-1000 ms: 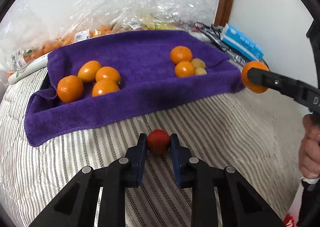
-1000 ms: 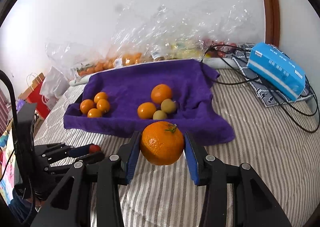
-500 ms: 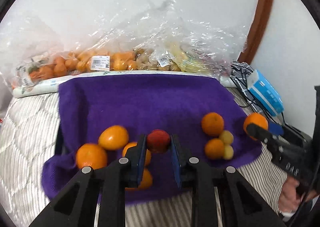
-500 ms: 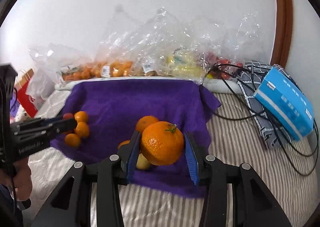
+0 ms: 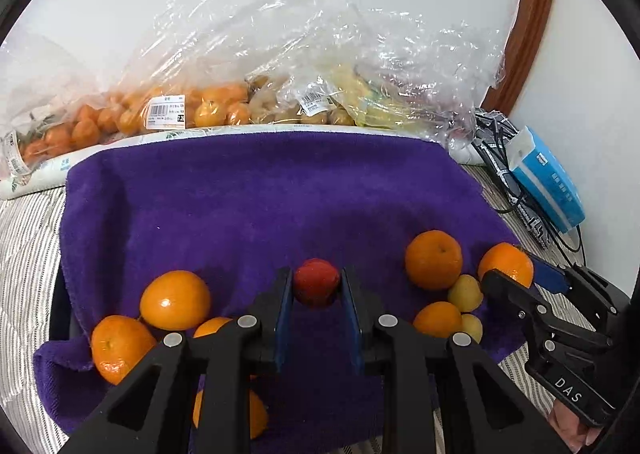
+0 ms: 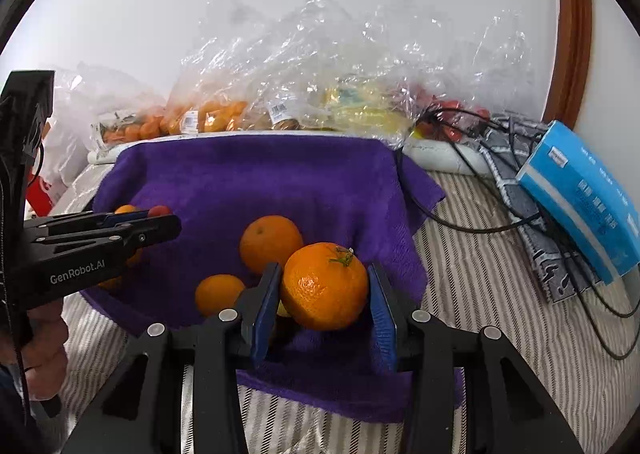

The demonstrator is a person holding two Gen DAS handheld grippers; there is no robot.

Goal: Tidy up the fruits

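The left tool (image 5: 316, 294) pinches a small round red fruit (image 5: 316, 281) above the purple fuzzy towel (image 5: 256, 206); the right tool (image 6: 324, 294) squeezes a big orange mandarin (image 6: 324, 286) over a small fruit pile (image 6: 256, 254). Dropped there, the mandarin could bump the pile and roll onto the striped bed (image 6: 500, 294).

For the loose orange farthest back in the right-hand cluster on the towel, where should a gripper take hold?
Grip the orange across its widest part, coming from above and behind. It is round, its top is exposed, and the purple towel behind it is bare, while smaller fruits crowd its front.
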